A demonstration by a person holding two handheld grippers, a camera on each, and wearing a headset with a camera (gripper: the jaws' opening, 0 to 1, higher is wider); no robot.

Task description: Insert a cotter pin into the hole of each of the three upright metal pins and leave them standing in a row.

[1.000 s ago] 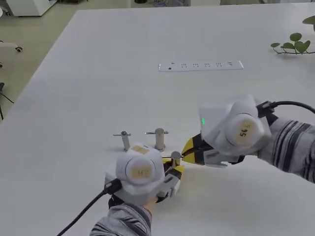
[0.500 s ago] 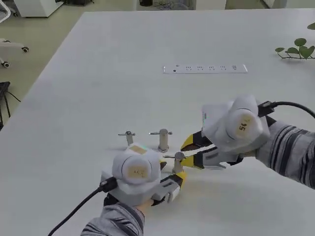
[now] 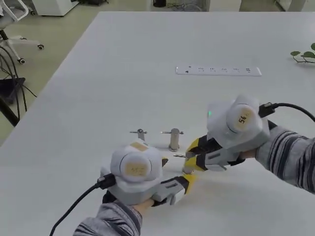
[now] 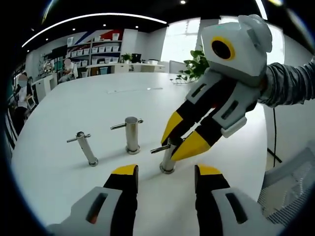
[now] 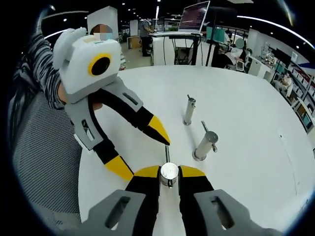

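the right hand-held gripper (image 4: 180, 140) pinches the head of the nearest metal pin (image 4: 167, 160), which stands upright on the desk (image 3: 147, 73) with a cotter pin (image 4: 158, 148) sticking out sideways near its top. the left hand-held gripper (image 5: 140, 147) is spread, one jaw on each side of that pin's foot, touching neither side. in the head view its white body covers the desk just in front of the row. the middle metal pin (image 3: 174, 139) and the far metal pin (image 3: 141, 134) stand just beside, each with a cotter pin lying crosswise through it. well beyond them lie a white power strip (image 3: 218, 71) and a leafy plant (image 3: 305, 55) near the desk's edge. the desk is plain white. an office chair (image 3: 15, 12) and dark cables (image 3: 12, 73) are on the floor to the left, and shelves (image 4: 93, 51) line the room behind.
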